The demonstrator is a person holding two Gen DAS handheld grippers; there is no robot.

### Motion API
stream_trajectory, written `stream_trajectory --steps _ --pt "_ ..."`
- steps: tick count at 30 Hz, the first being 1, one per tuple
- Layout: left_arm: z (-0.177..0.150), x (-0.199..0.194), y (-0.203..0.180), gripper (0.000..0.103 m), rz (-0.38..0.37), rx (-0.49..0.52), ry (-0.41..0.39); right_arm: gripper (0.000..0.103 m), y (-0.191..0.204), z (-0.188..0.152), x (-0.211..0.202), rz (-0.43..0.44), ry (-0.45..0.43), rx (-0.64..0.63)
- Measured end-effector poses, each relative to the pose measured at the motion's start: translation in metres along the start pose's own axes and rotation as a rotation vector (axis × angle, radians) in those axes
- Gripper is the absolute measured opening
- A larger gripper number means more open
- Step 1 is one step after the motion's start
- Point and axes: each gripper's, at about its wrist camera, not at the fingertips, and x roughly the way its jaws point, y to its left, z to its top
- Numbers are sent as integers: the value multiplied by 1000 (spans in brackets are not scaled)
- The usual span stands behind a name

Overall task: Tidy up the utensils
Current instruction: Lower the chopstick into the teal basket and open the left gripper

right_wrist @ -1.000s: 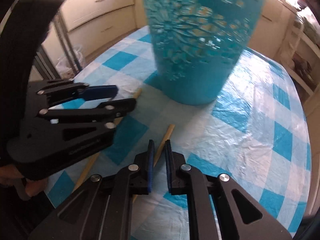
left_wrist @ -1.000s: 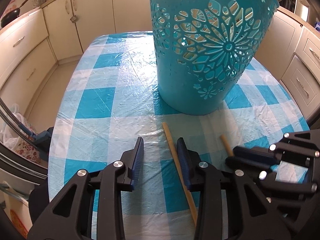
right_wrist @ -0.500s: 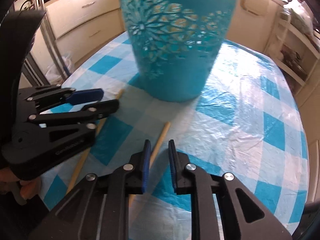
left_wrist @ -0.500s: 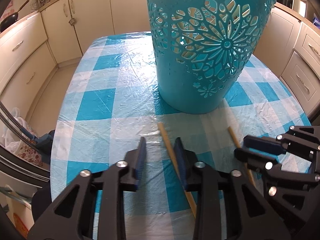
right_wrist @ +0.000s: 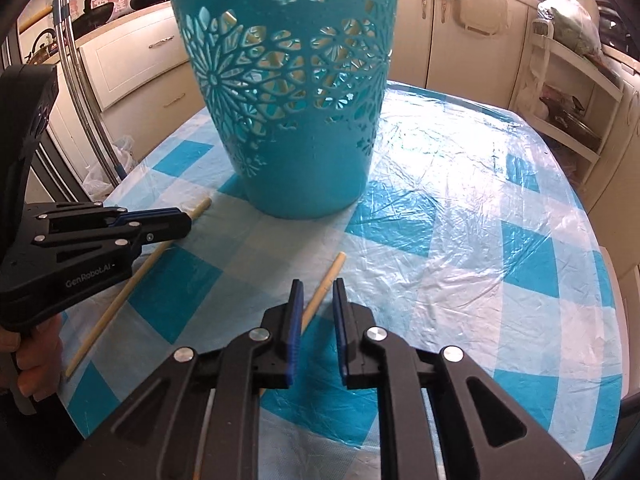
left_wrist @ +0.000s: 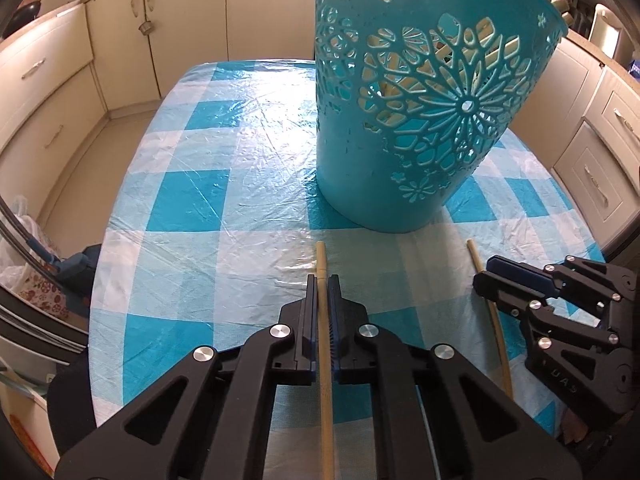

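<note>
- Two wooden sticks lie on my checked tablecloth point(left_wrist: 192, 200), just in front of the teal basket point(left_wrist: 400, 128).
- My left gripper point(left_wrist: 322, 280) is clenched on the left stick point(left_wrist: 322, 264); its jaws have just closed, and the stick's tip pokes out past the pads.
- My right gripper point(right_wrist: 317, 286) is over the right stick point(right_wrist: 334, 268), jaws slightly apart, pads not pressing it.
- More sticks show through the basket's cut-outs.

The tall teal basket point(left_wrist: 404, 120) blocks the way ahead; checked tablecloth point(left_wrist: 192, 200) lies open to its left.
</note>
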Motion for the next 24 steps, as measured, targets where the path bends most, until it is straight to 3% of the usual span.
stream_trajectory --steps 9,14,20,24 --pt "4 -41 20 5 -160 -91 -79 28 1 3 1 40 1 -9" --pt "18 -84 28 5 -224 -127 -181 35 2 2 1 65 2 -8" --pt "45 -135 24 5 -278 -137 -318 35 -6 2 0 99 -2 23" --pt "75 -160 17 5 -261 -134 -430 35 -11 3 -1 119 -3 40"
